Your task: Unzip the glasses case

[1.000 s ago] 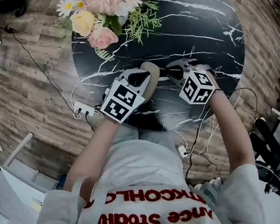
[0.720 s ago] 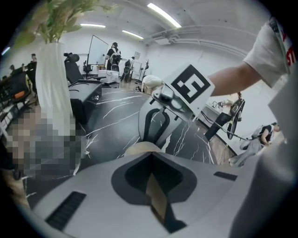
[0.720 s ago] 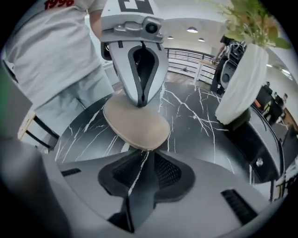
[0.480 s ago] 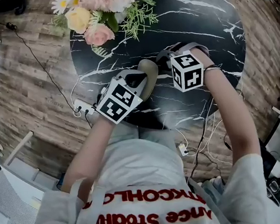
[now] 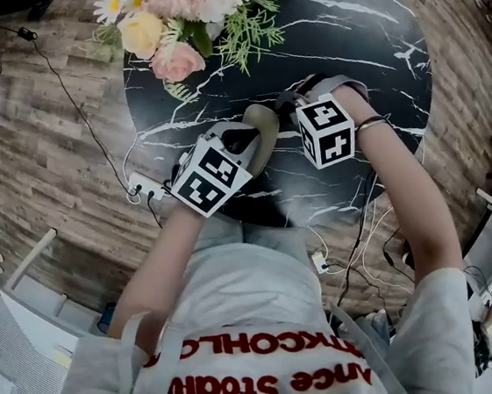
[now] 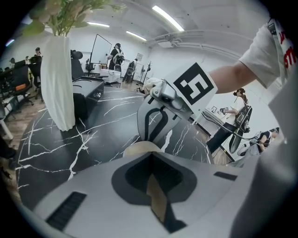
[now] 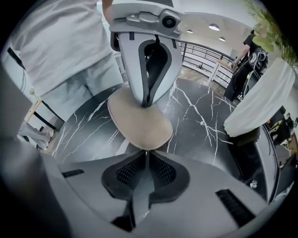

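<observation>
the beige glasses case (image 5: 264,126) is over the near part of the round black marble table (image 5: 360,37), between the two grippers. whether its underside rests on the table i cannot tell. the left gripper (image 6: 150,157) comes in from the person's left side and its jaws are clamped on one end of the case; in the left gripper view a beige strip of the case fills the slit between them. the right gripper (image 7: 145,152) stands at the opposite end and points steeply down, with its marker cube turned toward the head camera. its jaws have just been closing, and now the tips are nearly together right at the rim of the case; lower down there is only a thin slit between them, and the table shows through it. whether a small zip tab is nipped at the tips is too small to tell. a white vase (image 6: 58,79) with pink, yellow and white flowers (image 5: 181,14) stands at the far edge of the table, well apart from the case. on the wooden floor (image 5: 38,153) beside the table lies a white power strip (image 5: 147,191) with cables
</observation>
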